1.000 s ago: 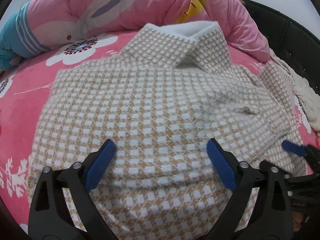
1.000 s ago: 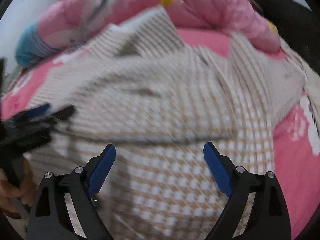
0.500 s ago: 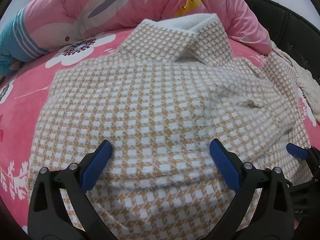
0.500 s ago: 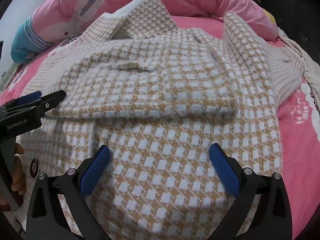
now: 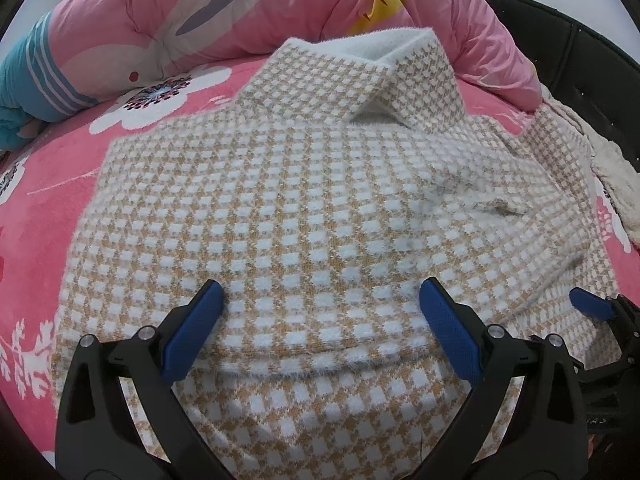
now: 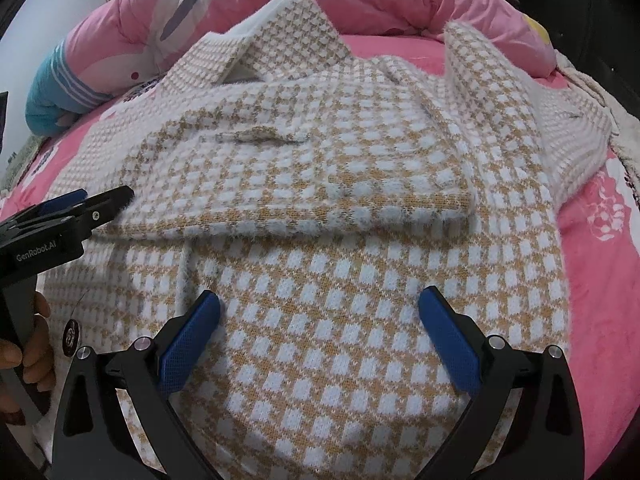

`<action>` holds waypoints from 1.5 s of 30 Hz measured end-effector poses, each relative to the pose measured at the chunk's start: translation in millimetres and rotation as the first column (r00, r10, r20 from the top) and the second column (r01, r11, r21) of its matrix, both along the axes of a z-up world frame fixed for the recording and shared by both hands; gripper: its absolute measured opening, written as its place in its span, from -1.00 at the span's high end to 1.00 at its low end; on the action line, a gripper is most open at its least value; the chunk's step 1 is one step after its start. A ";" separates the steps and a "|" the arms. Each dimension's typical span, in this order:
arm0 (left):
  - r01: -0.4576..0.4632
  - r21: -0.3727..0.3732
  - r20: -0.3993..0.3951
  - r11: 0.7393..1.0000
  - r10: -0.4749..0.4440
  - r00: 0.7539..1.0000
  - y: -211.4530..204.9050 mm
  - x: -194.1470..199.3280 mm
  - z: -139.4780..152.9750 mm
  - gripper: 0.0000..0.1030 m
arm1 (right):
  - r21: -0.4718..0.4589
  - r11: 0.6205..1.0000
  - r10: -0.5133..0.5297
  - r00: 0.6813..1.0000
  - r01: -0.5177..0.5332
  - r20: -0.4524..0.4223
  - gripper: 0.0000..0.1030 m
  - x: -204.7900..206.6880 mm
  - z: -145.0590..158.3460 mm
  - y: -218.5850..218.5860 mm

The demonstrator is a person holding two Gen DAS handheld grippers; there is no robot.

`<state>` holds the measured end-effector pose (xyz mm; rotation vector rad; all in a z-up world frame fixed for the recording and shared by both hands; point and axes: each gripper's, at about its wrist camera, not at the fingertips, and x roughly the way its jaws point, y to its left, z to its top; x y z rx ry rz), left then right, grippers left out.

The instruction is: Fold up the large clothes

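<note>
A tan-and-white houndstooth knit coat [image 5: 304, 216] lies on the pink bed, collar [image 5: 360, 68] at the far side. A part is folded across its front, with the fold's fuzzy edge [image 6: 320, 224] running sideways. My left gripper [image 5: 320, 320] is open and empty, hovering over that folded edge. My right gripper [image 6: 320, 316] is open and empty over the coat's lower part [image 6: 360, 340]. The left gripper also shows at the left of the right wrist view [image 6: 80, 208]. The right gripper's tip shows at the right of the left wrist view [image 5: 592, 306].
The bed has a pink floral sheet [image 5: 48, 184]. A rolled pink quilt [image 5: 200, 12] lies behind the collar. A cream knitted garment [image 5: 616, 184] lies at the right edge by a black headboard [image 5: 592, 64]. A small hang tag [image 6: 71, 336] sits near the coat's left hem.
The right wrist view was blurred with motion and has settled low over the coat's lower part. The left gripper has pulled back a little. Both stay open.
</note>
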<state>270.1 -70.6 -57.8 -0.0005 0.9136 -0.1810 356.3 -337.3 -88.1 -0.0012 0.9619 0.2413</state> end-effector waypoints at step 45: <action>-0.021 -0.027 0.044 0.999 0.023 0.999 3.8 -8.2 -0.9 -0.85 | 0.292 0.759 -0.571 0.811 0.582 -0.130 0.15 224.3 9.7 -376.2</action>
